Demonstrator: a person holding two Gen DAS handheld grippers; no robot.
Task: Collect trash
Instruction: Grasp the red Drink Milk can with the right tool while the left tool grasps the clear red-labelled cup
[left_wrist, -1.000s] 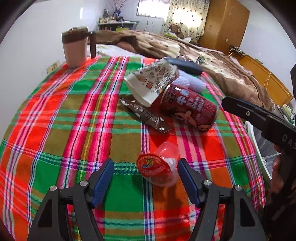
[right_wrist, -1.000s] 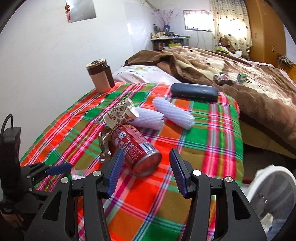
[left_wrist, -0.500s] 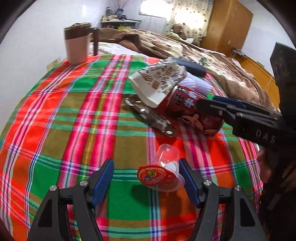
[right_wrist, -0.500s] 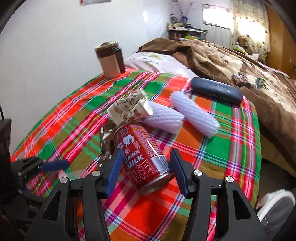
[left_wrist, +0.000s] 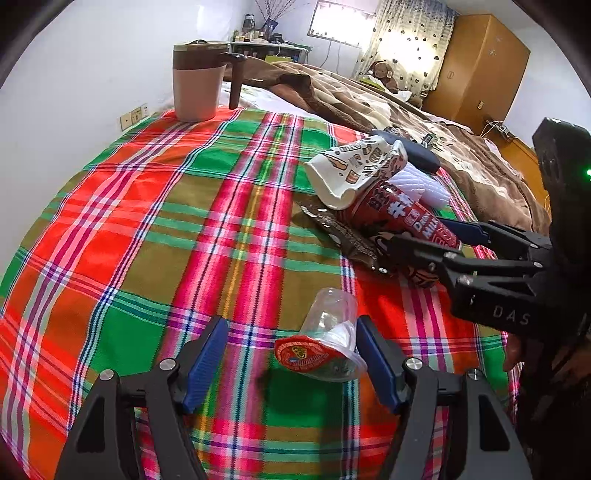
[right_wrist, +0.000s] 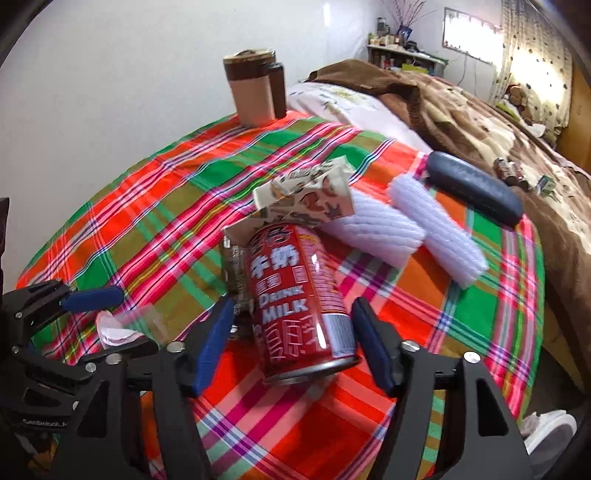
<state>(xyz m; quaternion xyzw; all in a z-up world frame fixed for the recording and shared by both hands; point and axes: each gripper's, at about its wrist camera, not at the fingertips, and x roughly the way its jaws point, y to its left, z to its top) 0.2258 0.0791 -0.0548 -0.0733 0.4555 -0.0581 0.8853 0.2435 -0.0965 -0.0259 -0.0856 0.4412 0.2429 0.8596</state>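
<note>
A red milk can (right_wrist: 299, 302) lies on its side on the plaid cloth (left_wrist: 147, 240). My right gripper (right_wrist: 293, 345) straddles the can's near end; its jaws are opening, with a gap at each pad. A clear jelly cup with a red lid (left_wrist: 321, 347) lies between the fingers of my left gripper (left_wrist: 291, 363), close to the right pad and far from the left one. A crumpled printed paper cup (left_wrist: 354, 173) leans on the can's far end. A brown wrapper (left_wrist: 340, 232) lies beneath them.
Two white foam sleeves (right_wrist: 373, 229) and a dark glasses case (right_wrist: 472, 188) lie beyond the can. A brown-and-pink mug (left_wrist: 197, 81) stands at the far corner by the wall. A bed with a brown blanket (right_wrist: 461, 110) lies behind. A white bin (right_wrist: 550, 428) sits below the table's right edge.
My right gripper has come in around the red can and its jaws have widened. My left gripper shifted slightly; the jelly cup between its fingers now points its base away.
</note>
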